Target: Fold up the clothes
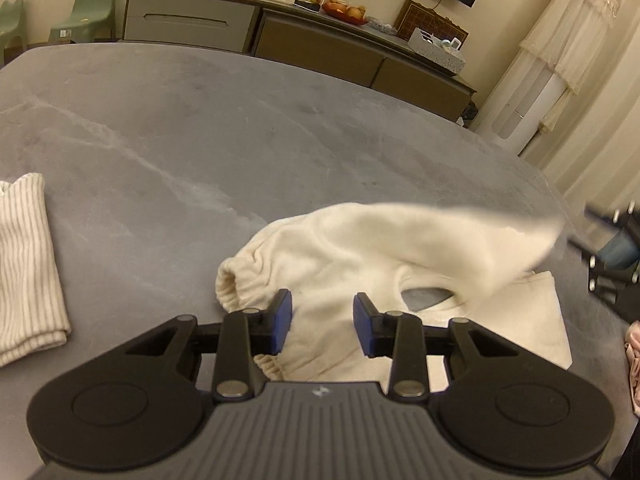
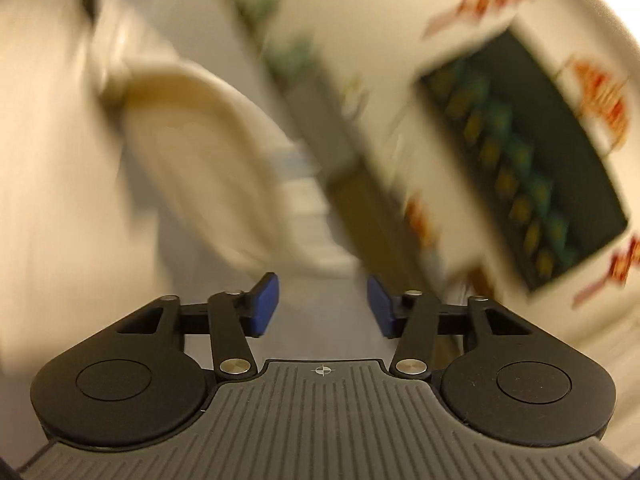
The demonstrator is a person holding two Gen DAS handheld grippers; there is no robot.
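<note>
A cream garment with ribbed cuffs lies bunched on the grey table. One part of it is lifted and blurred at the right, up in the air. My left gripper is open and empty, just above the garment's near edge. My right gripper is open and empty; its view is heavily motion-blurred and points at the room's wall, not the table. Its black frame shows at the right edge of the left wrist view.
A folded striped cloth lies at the table's left. A pink cloth shows at the right edge. Beyond the table stand a sideboard with fruit and glasses, green chairs, and a curtain-covered unit.
</note>
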